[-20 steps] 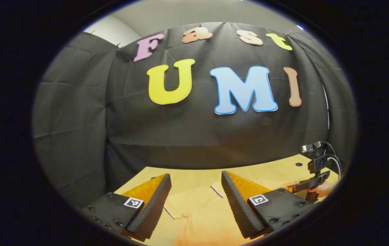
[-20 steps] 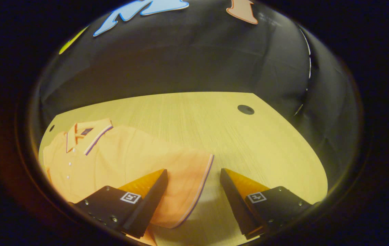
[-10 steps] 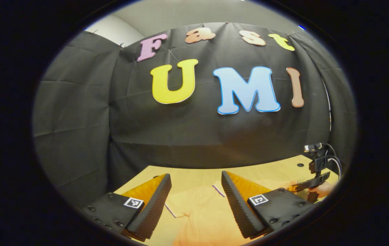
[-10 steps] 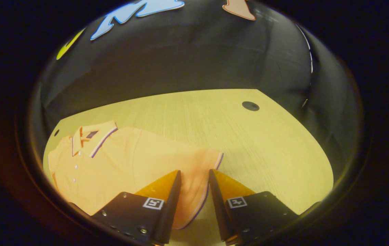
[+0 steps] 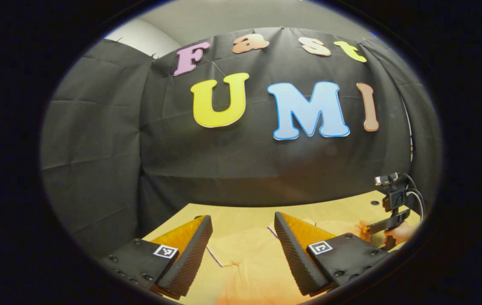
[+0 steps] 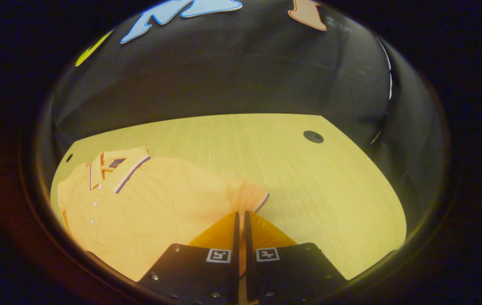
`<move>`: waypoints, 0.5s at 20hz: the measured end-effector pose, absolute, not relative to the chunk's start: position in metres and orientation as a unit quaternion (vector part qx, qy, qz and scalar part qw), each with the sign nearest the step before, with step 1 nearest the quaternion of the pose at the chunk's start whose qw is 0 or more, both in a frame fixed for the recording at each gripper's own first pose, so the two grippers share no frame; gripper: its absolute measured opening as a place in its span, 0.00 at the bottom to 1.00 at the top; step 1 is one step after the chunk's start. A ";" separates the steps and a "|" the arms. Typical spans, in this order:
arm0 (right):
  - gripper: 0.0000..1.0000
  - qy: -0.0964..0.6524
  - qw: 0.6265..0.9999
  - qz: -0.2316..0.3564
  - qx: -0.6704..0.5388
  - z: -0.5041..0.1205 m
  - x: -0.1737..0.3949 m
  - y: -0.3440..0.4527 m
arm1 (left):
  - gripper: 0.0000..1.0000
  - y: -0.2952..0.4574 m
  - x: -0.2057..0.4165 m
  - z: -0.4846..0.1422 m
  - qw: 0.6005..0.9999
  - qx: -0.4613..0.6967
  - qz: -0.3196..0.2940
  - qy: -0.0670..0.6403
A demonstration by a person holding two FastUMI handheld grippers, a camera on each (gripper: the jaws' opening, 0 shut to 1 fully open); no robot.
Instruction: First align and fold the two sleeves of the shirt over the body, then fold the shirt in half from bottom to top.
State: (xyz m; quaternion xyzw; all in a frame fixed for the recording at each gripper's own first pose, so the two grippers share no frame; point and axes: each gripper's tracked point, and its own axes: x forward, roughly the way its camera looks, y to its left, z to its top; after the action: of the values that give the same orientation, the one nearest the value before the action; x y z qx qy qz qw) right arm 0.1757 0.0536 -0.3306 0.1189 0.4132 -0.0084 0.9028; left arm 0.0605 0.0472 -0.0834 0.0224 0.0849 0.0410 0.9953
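An orange polo shirt (image 6: 147,199) with a striped collar (image 6: 118,167) lies flat on the wooden table, collar toward the far side. My right gripper (image 6: 241,216) is shut on the shirt's right sleeve (image 6: 251,195), whose striped cuff bunches just past the fingertips. In the left gripper view, my left gripper (image 5: 243,222) hovers open over the shirt (image 5: 249,262) near its left sleeve cuff (image 5: 215,258), nothing between its fingers. The right gripper (image 5: 370,228) and the hand (image 5: 401,233) holding it show at the far right of that view.
The wooden table (image 6: 300,178) has bare room to the right of the shirt, with a round black hole (image 6: 313,136) near its far right corner and a smaller one (image 6: 68,157) at the far left. Black cloth walls close the booth behind.
My right gripper went from wide open around the sleeve to fully shut on it, and the sleeve has bunched up. My left gripper stayed open and drifted slightly.
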 end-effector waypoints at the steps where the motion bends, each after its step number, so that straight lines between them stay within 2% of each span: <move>1: 0.07 0.405 0.907 -0.007 0.117 -0.324 0.178 0.054 | 0.99 0.049 0.060 -0.083 0.995 0.021 0.043 0.085; 10: 0.07 0.369 0.926 0.046 0.069 -0.279 0.181 0.086 | 0.99 0.054 0.052 -0.084 0.995 0.017 0.053 0.084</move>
State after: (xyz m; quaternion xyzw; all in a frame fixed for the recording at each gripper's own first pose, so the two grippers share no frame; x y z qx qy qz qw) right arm 0.1808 0.0856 -0.2790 0.0691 0.3687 0.0457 0.9258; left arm 0.0524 0.0543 -0.0841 0.0172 0.0842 0.0528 0.9949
